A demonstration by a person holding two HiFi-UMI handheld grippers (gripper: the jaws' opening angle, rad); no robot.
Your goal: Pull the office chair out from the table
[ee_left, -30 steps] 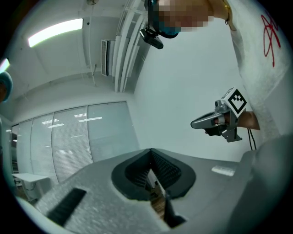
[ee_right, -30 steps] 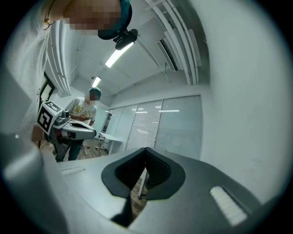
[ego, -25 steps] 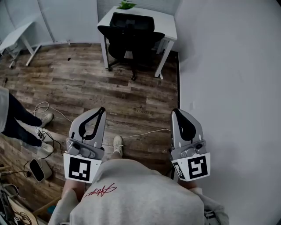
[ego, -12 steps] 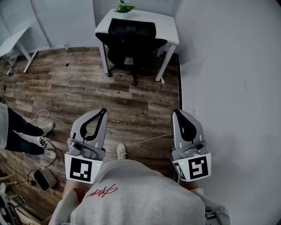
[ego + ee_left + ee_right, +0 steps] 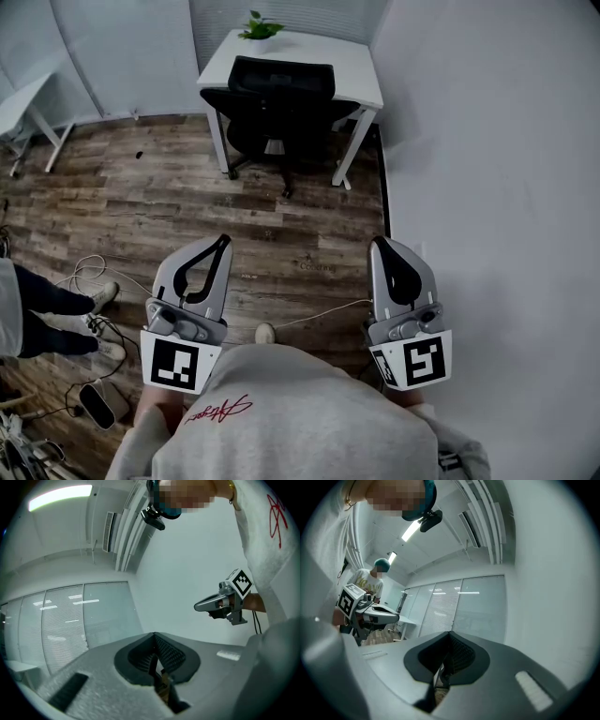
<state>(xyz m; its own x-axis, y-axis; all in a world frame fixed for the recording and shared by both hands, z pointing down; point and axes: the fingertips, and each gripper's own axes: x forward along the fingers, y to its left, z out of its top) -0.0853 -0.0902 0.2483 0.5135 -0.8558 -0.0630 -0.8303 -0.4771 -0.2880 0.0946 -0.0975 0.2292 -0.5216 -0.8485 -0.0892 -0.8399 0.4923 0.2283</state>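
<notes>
A black office chair [image 5: 281, 103] is tucked under a small white table [image 5: 356, 80] against the far wall in the head view. Both grippers are held level in front of me, well short of the chair. My left gripper [image 5: 221, 242] is shut with nothing in it; its jaws [image 5: 157, 660] meet in its own view. My right gripper [image 5: 378, 243] is also shut and empty, jaws pressed together [image 5: 447, 660]. Each gripper shows in the other's view: the right gripper [image 5: 220, 603] and the left gripper [image 5: 379, 612].
A small green plant [image 5: 255, 26] stands on the table's back edge. A white wall [image 5: 487, 187] runs along the right. Another person's legs and shoes [image 5: 56, 314] stand at the left, with cables [image 5: 103, 281] and a pedal-like device [image 5: 98, 403] on the wooden floor. A second white table [image 5: 23, 108] is far left.
I have walked forward: the chair and table sit lower and larger in the head view, and the other person's legs have slid further toward the left edge. Both grippers stay shut.
</notes>
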